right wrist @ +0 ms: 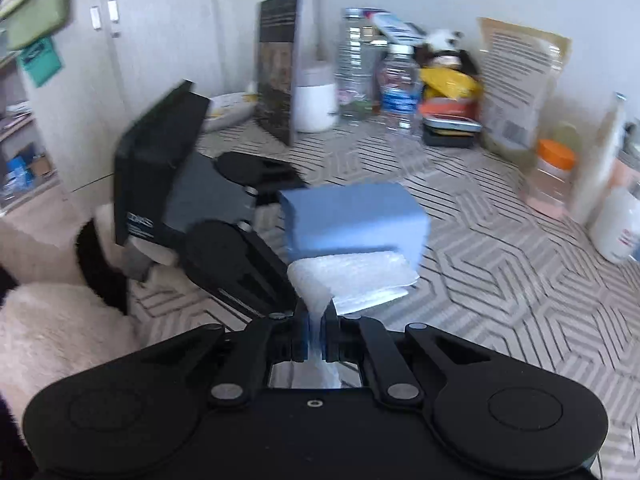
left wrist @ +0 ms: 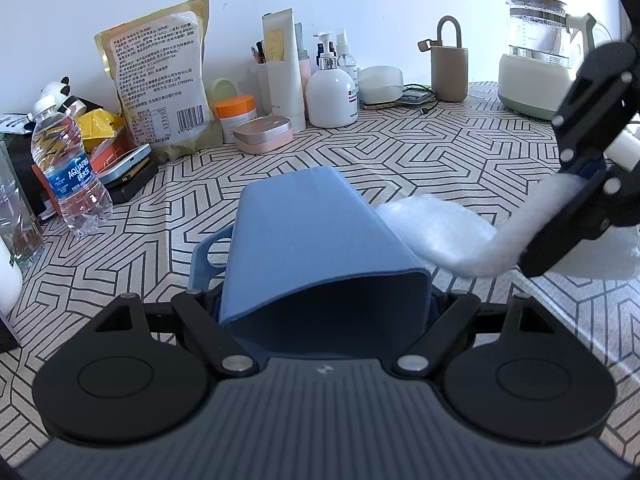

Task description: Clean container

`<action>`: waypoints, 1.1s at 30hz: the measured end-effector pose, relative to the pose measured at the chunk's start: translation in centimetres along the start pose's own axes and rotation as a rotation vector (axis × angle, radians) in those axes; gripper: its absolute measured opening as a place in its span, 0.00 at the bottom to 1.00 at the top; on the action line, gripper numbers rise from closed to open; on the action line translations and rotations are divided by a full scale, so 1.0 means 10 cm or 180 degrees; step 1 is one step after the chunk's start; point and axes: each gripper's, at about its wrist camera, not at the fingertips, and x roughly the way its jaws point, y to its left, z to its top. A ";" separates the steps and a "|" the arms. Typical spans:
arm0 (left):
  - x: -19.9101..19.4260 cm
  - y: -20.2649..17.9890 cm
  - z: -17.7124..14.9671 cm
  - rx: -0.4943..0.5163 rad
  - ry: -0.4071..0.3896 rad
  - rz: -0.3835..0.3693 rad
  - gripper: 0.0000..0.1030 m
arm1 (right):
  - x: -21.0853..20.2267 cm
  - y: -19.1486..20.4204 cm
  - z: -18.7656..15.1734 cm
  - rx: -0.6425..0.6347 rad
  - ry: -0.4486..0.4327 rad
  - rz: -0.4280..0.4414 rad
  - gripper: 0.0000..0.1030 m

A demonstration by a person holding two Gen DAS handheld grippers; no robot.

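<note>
Patterned tablecloth (left wrist: 400, 152) lay under a blue container (left wrist: 316, 236) clamped on its side in the left gripper (left wrist: 324, 312); the right gripper (right wrist: 318, 336) pinched a white wipe (right wrist: 348, 276) against its outer wall.

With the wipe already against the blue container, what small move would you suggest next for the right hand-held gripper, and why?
Probably drag the white wipe along the blue container wall. The right hand-held gripper pinches the wipe against its outside, while the left hand-held gripper holds the container tipped on its side.

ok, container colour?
Plain blue container, no pattern. Clearest in the left wrist view, gripped by the left gripper.
</note>
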 end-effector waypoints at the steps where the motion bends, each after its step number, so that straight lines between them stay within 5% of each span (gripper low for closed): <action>1: 0.00 -0.01 0.00 0.0001 0.0000 0.0000 0.81 | 0.04 -0.02 0.05 -0.0025 0.0014 0.0023 0.07; 11: 0.00 0.16 -0.01 -0.0346 0.0008 -0.0008 0.84 | 0.26 -0.22 0.27 0.0103 -0.0238 0.0365 0.10; 22: 0.00 0.09 -0.01 -0.0212 0.0035 0.0061 0.84 | 0.23 -0.03 0.34 0.0088 -0.0332 0.0769 0.11; 28: 0.01 0.08 -0.01 -0.0197 0.0042 0.0070 0.84 | 0.54 -0.27 0.36 0.0575 -0.0309 0.0893 0.12; 33: 0.01 0.09 -0.01 -0.0210 0.0049 0.0065 0.84 | 0.62 -0.45 0.27 0.0890 -0.0540 0.1101 0.03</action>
